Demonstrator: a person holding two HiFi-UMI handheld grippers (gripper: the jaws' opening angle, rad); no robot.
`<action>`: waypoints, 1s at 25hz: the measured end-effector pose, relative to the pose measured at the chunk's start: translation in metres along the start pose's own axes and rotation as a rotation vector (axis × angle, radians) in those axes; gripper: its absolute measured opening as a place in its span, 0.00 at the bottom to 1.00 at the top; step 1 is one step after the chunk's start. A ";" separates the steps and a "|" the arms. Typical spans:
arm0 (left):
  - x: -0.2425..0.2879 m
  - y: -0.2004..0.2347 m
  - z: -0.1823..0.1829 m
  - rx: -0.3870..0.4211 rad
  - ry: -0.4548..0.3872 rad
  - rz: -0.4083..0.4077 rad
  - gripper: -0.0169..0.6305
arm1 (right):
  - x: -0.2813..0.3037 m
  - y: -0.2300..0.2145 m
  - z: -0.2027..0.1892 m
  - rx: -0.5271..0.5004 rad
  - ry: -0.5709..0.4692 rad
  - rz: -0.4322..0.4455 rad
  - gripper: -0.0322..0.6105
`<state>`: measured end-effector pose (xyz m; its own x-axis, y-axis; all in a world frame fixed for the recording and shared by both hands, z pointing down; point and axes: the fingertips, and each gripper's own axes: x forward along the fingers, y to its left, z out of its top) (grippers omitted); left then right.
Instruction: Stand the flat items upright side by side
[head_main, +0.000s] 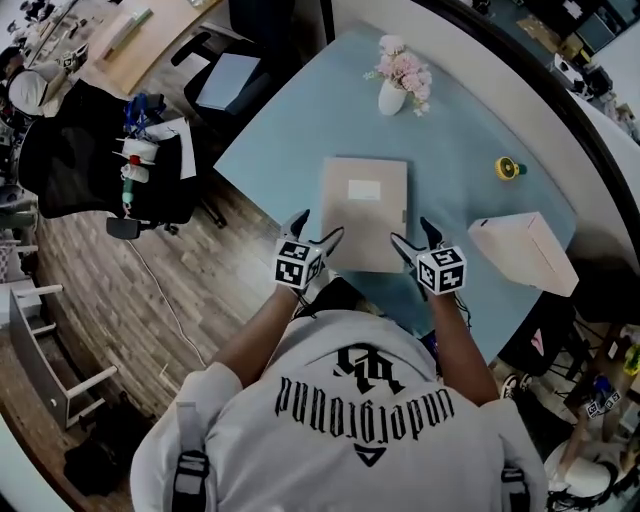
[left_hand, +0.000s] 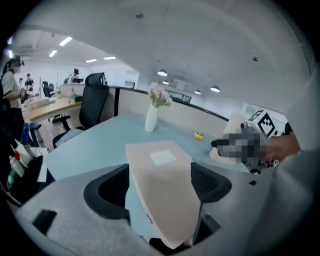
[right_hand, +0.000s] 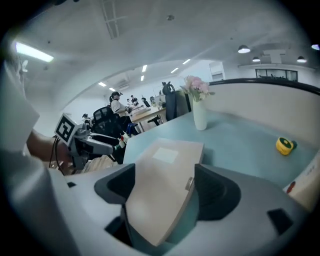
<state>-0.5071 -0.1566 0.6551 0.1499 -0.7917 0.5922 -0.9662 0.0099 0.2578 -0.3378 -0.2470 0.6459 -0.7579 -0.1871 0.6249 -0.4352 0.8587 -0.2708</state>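
Note:
A flat beige file box (head_main: 365, 213) with a white label lies on the light blue table (head_main: 470, 130). My left gripper (head_main: 318, 229) hovers at its near left corner and my right gripper (head_main: 414, 236) at its near right corner, both open. In the left gripper view the file box (left_hand: 162, 175) runs in between the wide jaws of the left gripper (left_hand: 159, 185), and no pad presses on it. The right gripper view shows the file box (right_hand: 167, 170) in the gap of the right gripper (right_hand: 166, 192) in the same way. A second beige box (head_main: 523, 250) lies at the table's right.
A white vase of pink flowers (head_main: 395, 88) stands at the table's far side, with a yellow tape measure (head_main: 508, 168) to its right. A black office chair (head_main: 100, 160) and a cart of bottles stand on the wooden floor to the left. People work at desks far off.

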 end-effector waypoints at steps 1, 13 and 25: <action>0.009 0.009 -0.010 -0.025 0.034 -0.003 0.64 | 0.010 -0.005 -0.005 0.014 0.027 -0.002 0.61; 0.082 0.040 -0.079 -0.255 0.262 -0.126 0.65 | 0.095 -0.047 -0.061 0.251 0.255 0.011 0.64; 0.102 0.031 -0.095 -0.262 0.326 -0.156 0.63 | 0.115 -0.040 -0.075 0.299 0.291 0.031 0.64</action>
<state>-0.5014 -0.1790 0.7955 0.3885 -0.5625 0.7298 -0.8472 0.0935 0.5230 -0.3710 -0.2669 0.7833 -0.6230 0.0161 0.7820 -0.5686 0.6772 -0.4670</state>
